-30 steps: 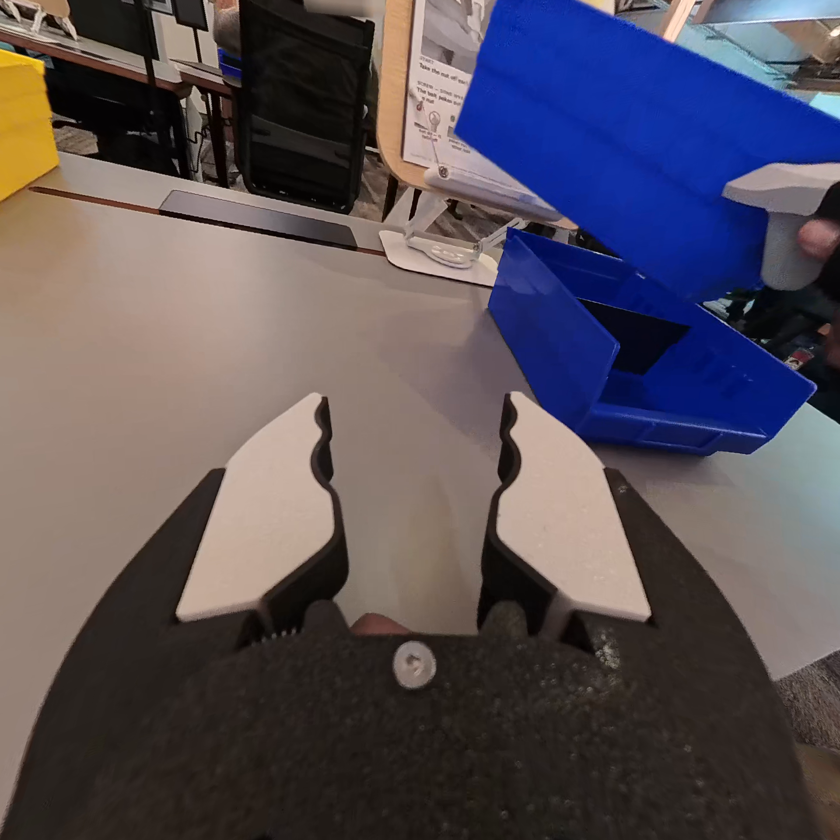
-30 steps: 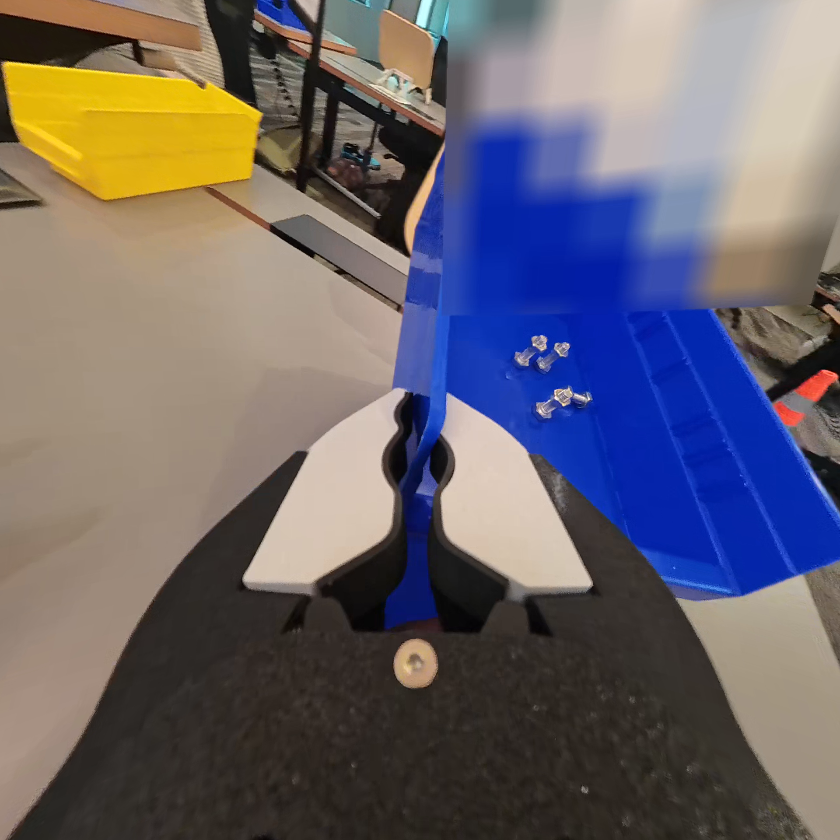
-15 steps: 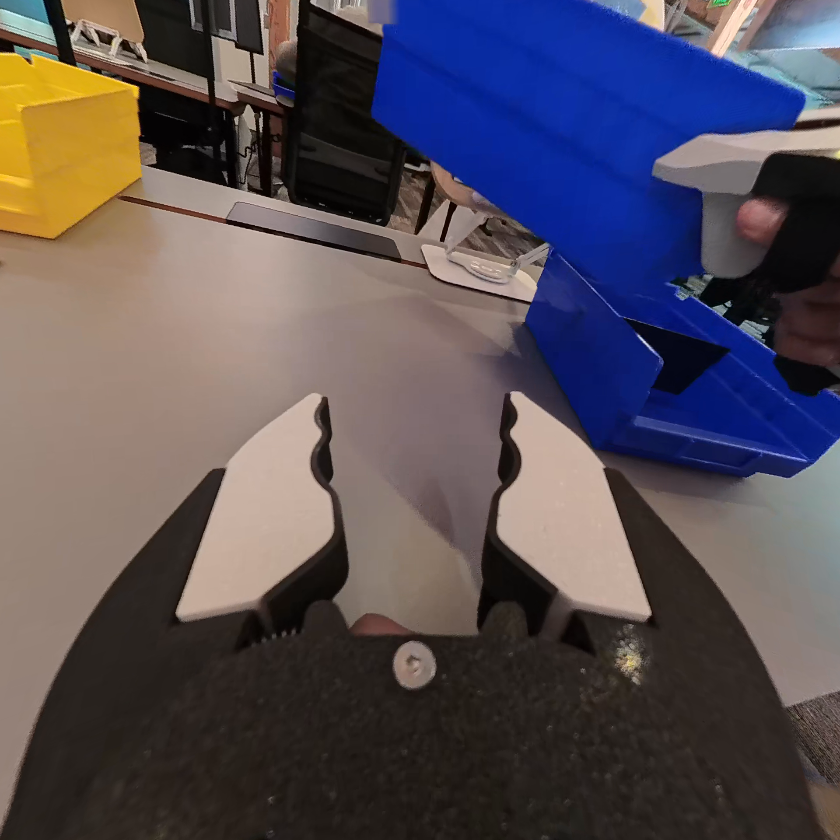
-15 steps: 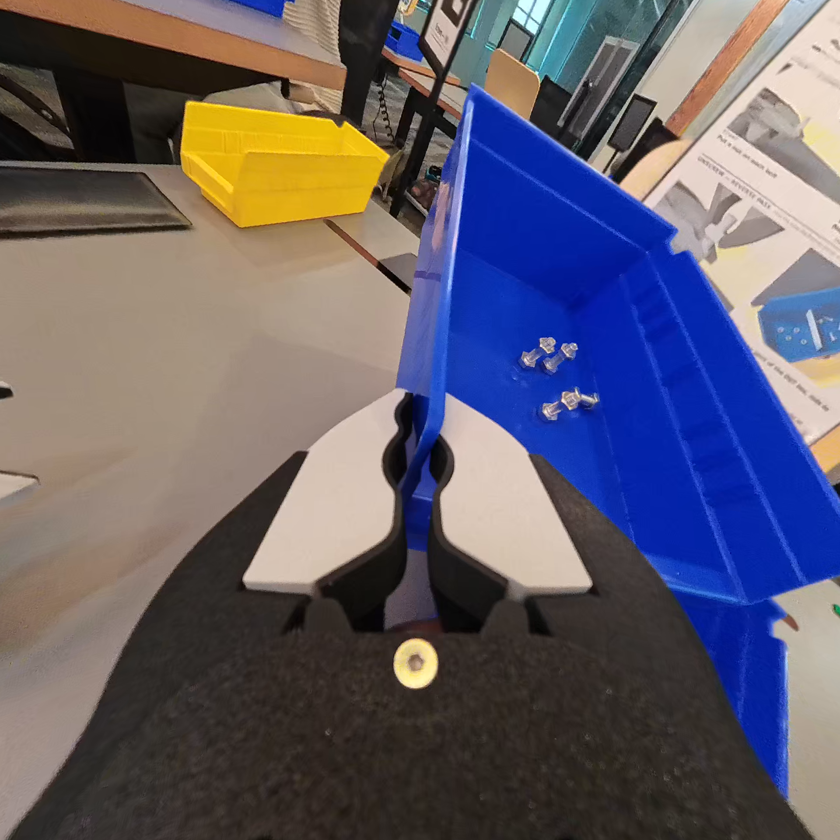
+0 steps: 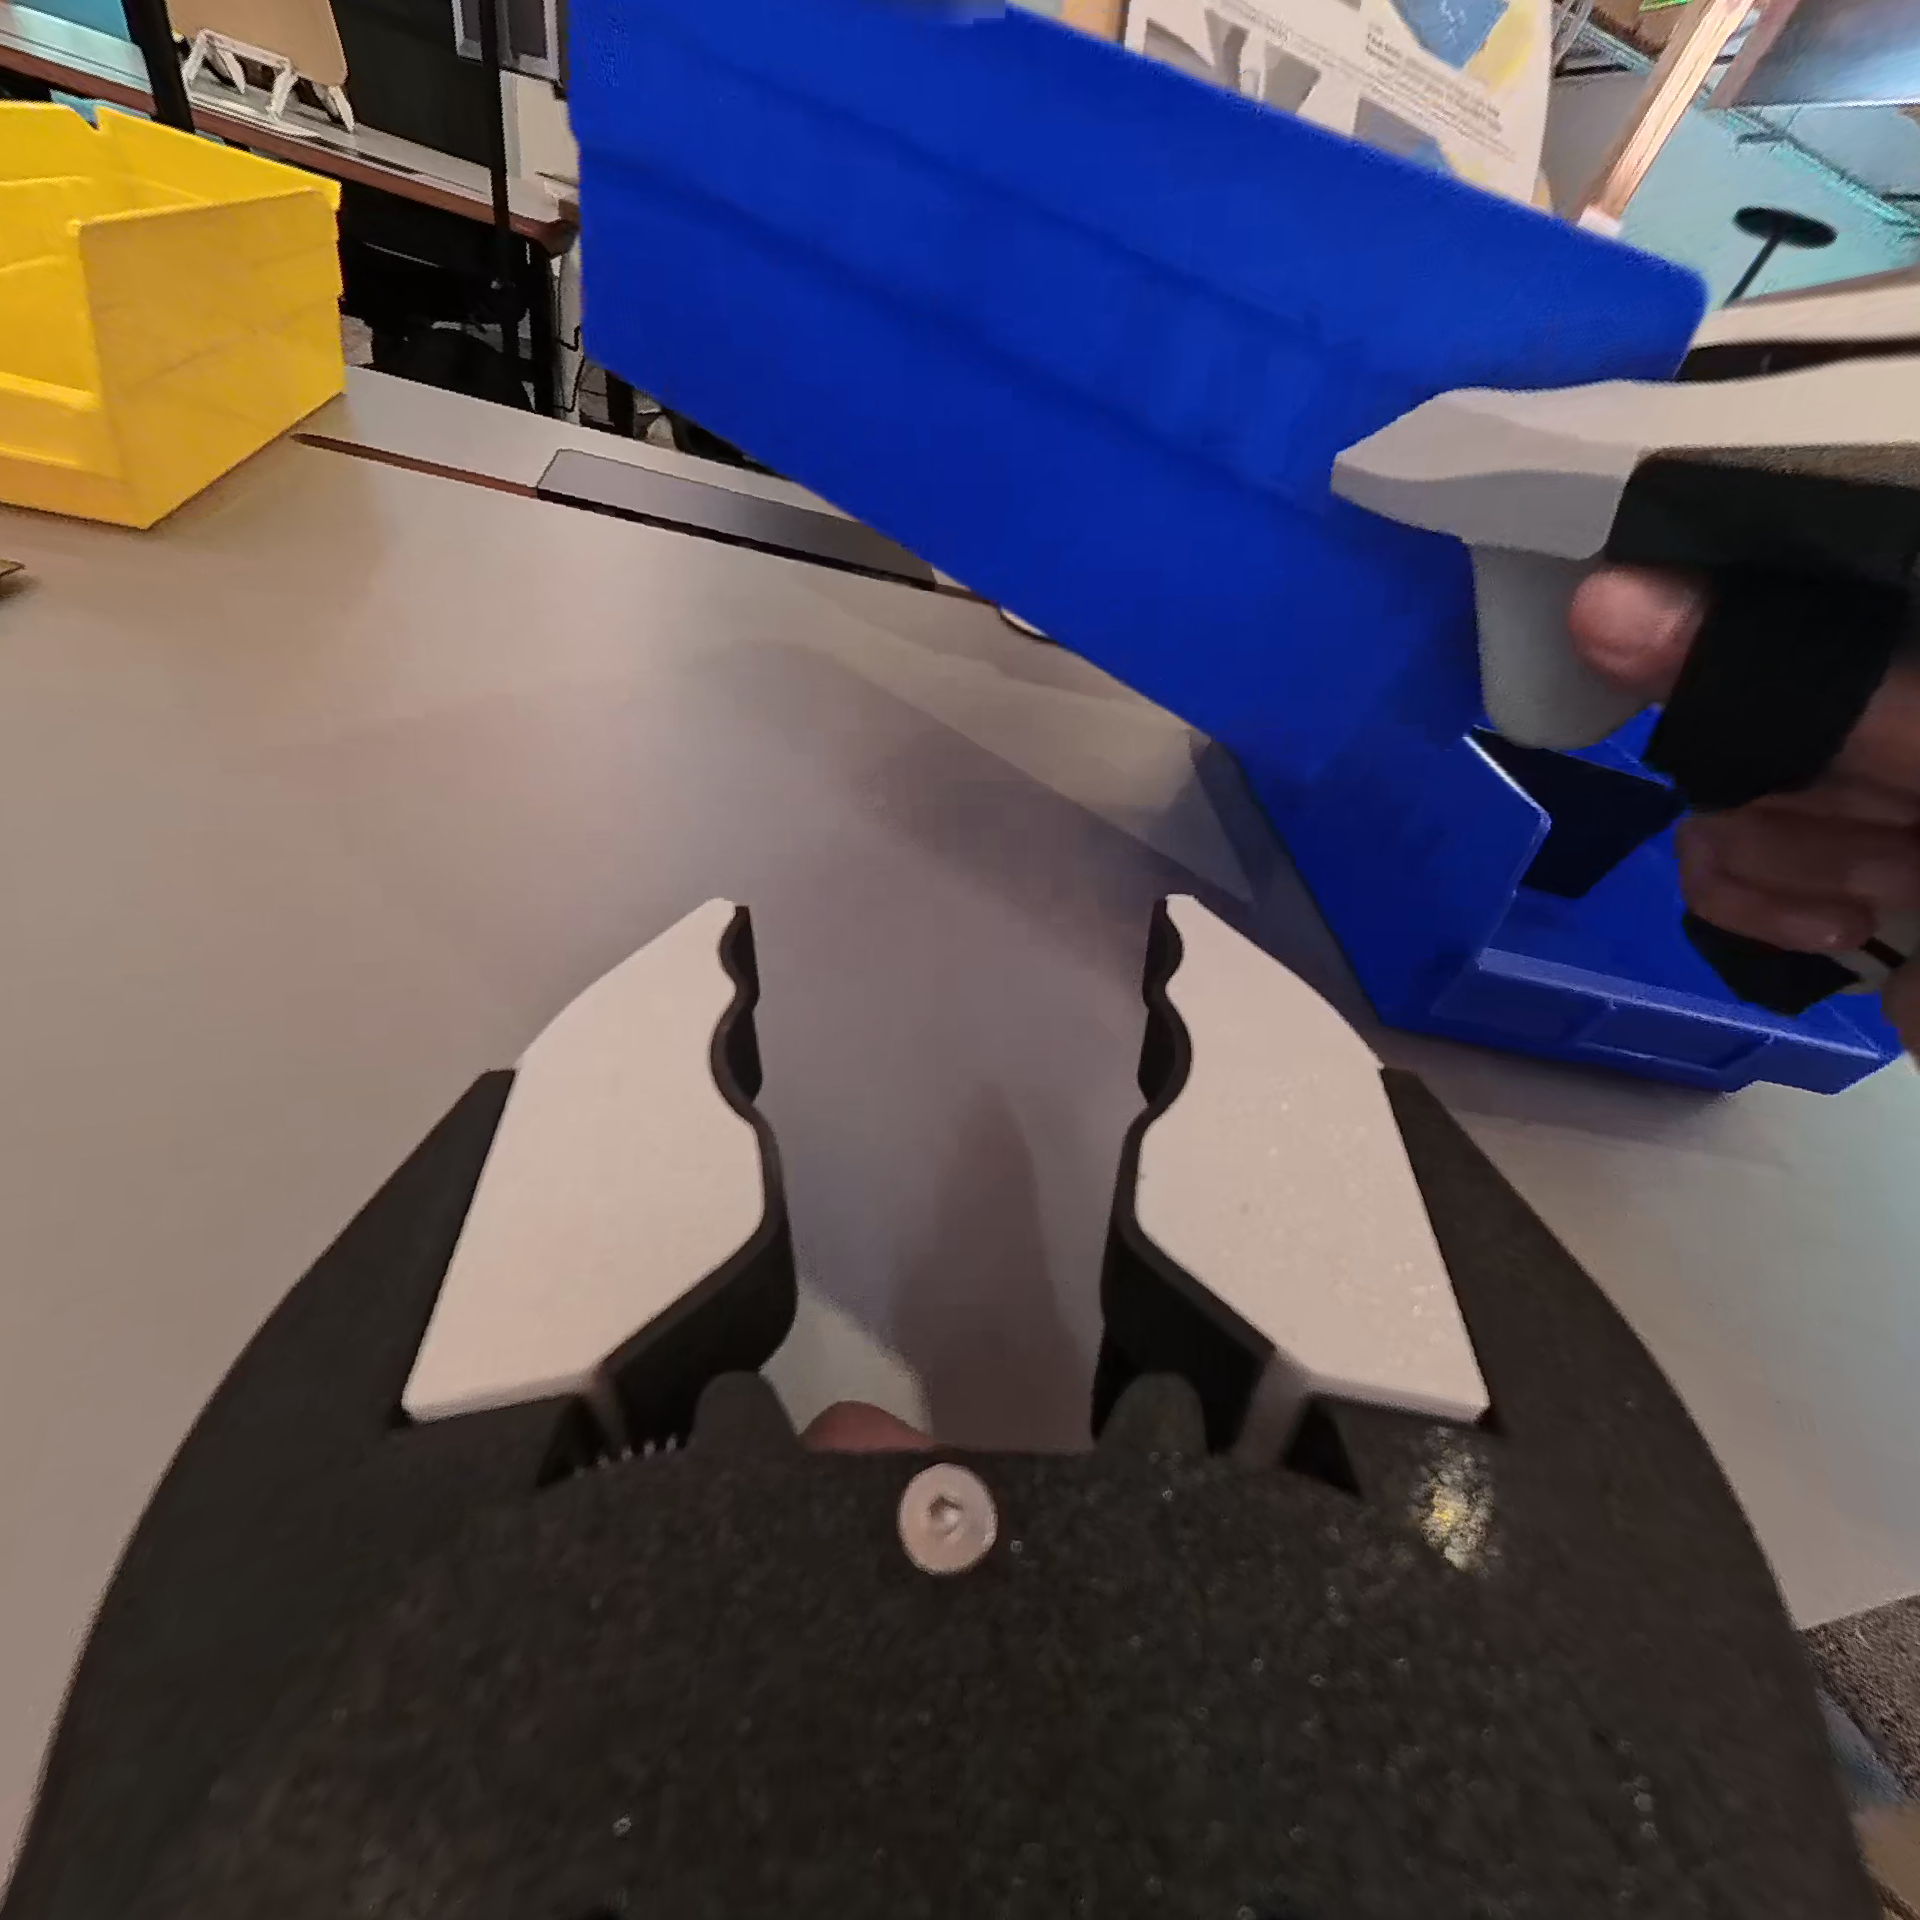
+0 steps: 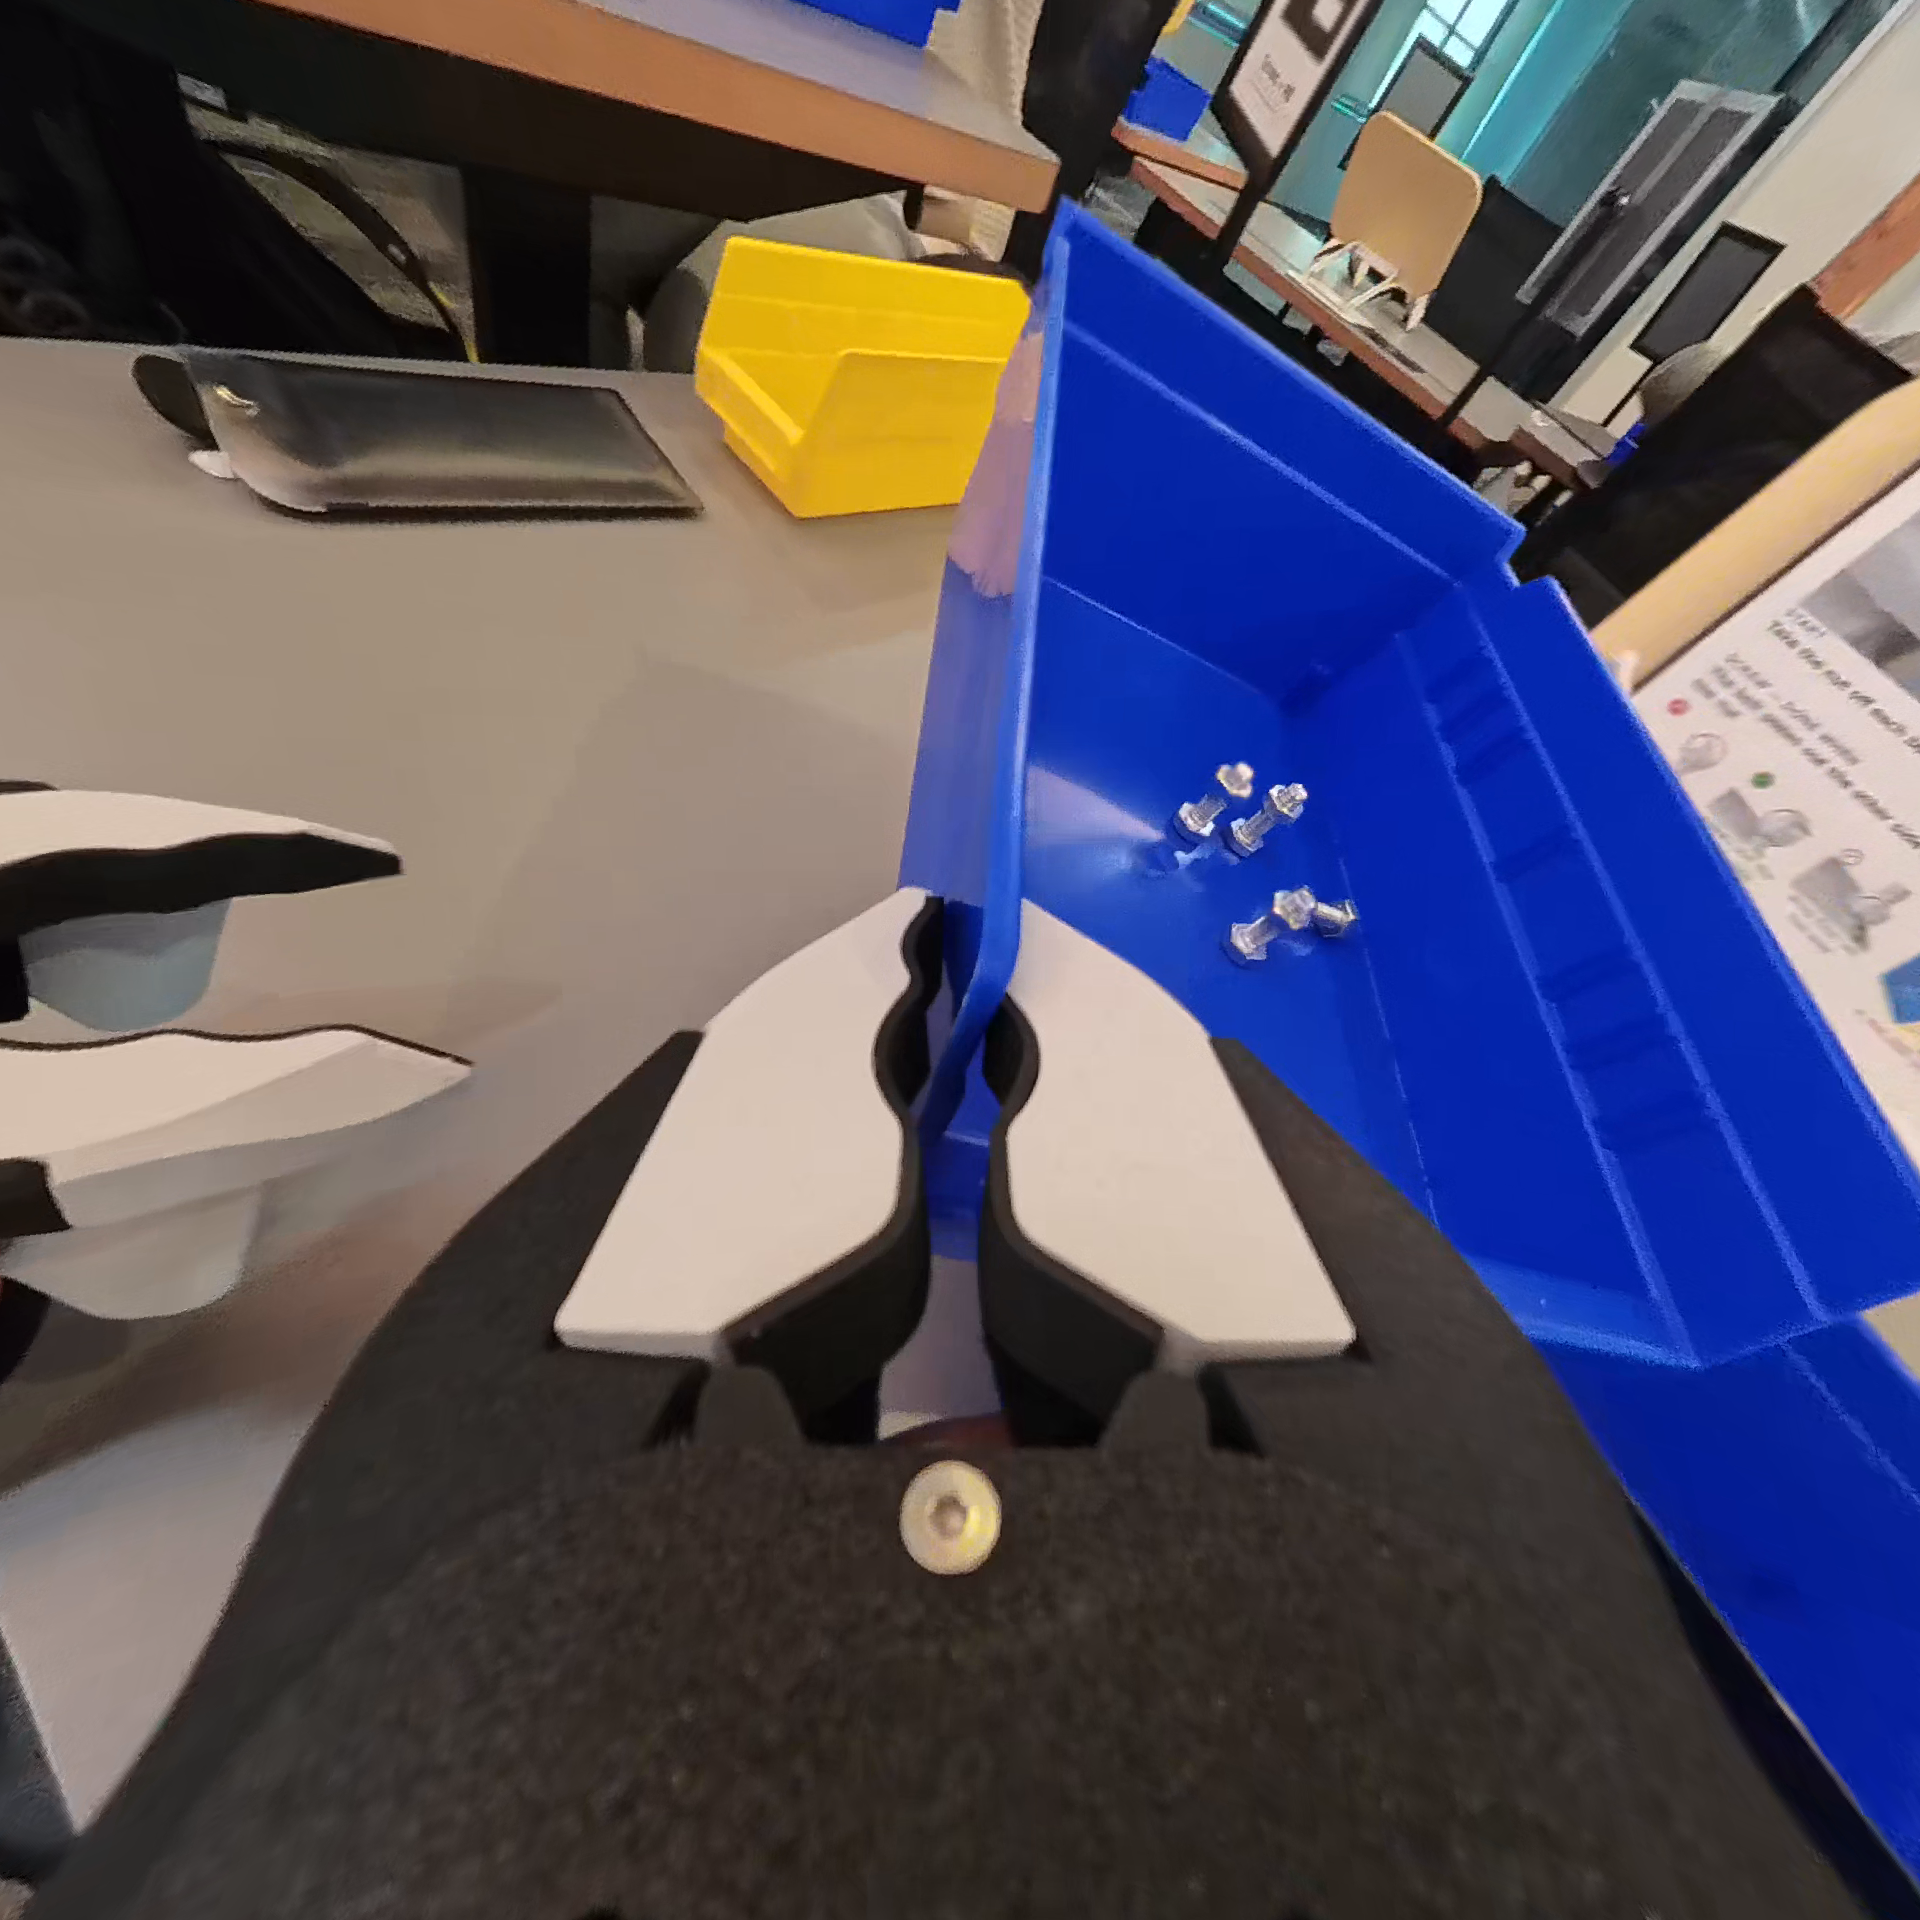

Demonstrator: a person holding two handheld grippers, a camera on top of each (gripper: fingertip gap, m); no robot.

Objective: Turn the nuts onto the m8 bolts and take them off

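Note:
My right gripper [image 6: 966, 914] is shut on the side wall of a blue bin [image 6: 1195, 623] and holds it tilted above the table. Several small silver bolts with nuts [image 6: 1262, 862] lie on the bin's floor. In the left wrist view the lifted blue bin [image 5: 1039, 364] hangs ahead and to the right, with the right gripper [image 5: 1455, 488] clamped on its edge. My left gripper [image 5: 945, 914] is open and empty, low over the grey table [image 5: 416, 779]. It also shows at the left of the right wrist view [image 6: 426, 961].
A second blue bin [image 5: 1507, 935] sits on the table under the lifted one, also in the right wrist view [image 6: 1818, 1507]. A yellow bin [image 6: 862, 384] and a black flat case [image 6: 436, 436] lie at the far side. An instruction sheet [image 6: 1818, 779] stands at the right. To reach the black flat case [image 6: 436, 436] in a straight line is about 35 cm for my left fingers, about 45 cm for my right.
The right gripper has swung the lifted blue bin leftward and closer to the left gripper. The bolts have stayed put in the bin. The left gripper has stayed open.

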